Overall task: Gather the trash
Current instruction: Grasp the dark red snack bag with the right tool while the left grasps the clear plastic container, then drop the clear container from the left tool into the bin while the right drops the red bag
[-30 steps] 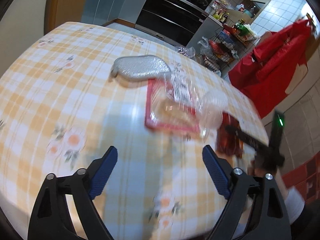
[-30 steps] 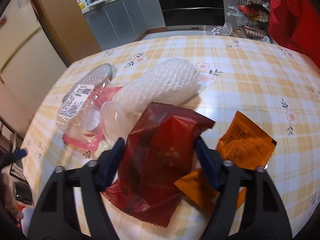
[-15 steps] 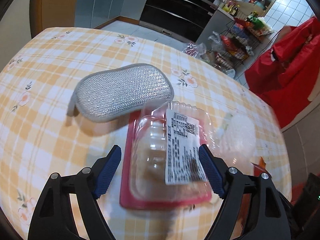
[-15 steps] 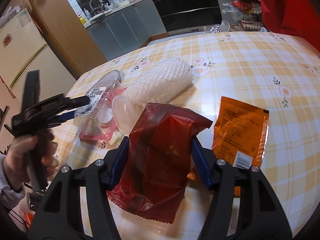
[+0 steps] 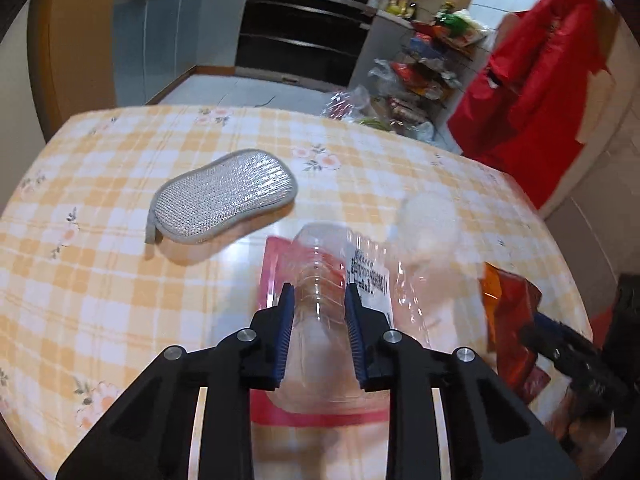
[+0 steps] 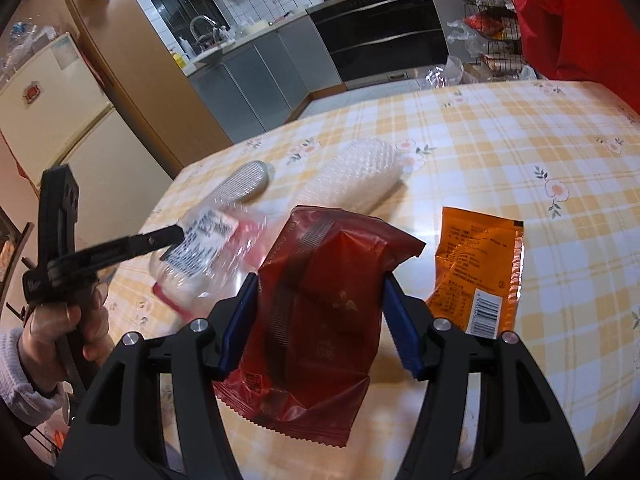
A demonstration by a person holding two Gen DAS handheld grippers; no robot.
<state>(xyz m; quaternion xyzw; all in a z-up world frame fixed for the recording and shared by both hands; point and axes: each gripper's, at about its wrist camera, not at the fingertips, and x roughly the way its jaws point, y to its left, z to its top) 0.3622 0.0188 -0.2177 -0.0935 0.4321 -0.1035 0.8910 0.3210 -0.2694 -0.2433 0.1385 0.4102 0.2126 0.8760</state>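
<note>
My left gripper (image 5: 318, 300) is closing its jaws on a clear plastic container (image 5: 320, 264) with a printed label, and the blue pads press its sides in. A pink tray (image 5: 276, 256) lies under it. In the right wrist view the left gripper (image 6: 172, 236) holds that container (image 6: 208, 248) tilted above the checked tablecloth (image 6: 520, 140). My right gripper (image 6: 318, 284) is shut on a dark red wrapper (image 6: 320, 320), which hangs between the pads. An orange wrapper (image 6: 476, 268) lies flat to its right. A white bubble-wrap roll (image 6: 356, 176) lies behind.
A grey mesh scrubbing pad (image 5: 224, 196) lies on the table to the left of the container. Beyond the far table edge stand a black oven (image 5: 304, 32), a wire rack of bags (image 5: 420, 68) and a hanging red garment (image 5: 540, 80). A person's hand (image 6: 68, 320) grips the left tool.
The left gripper moved forward over the clear container and its wide jaws came together on it. The right gripper rose a little with the red wrapper still in it.
</note>
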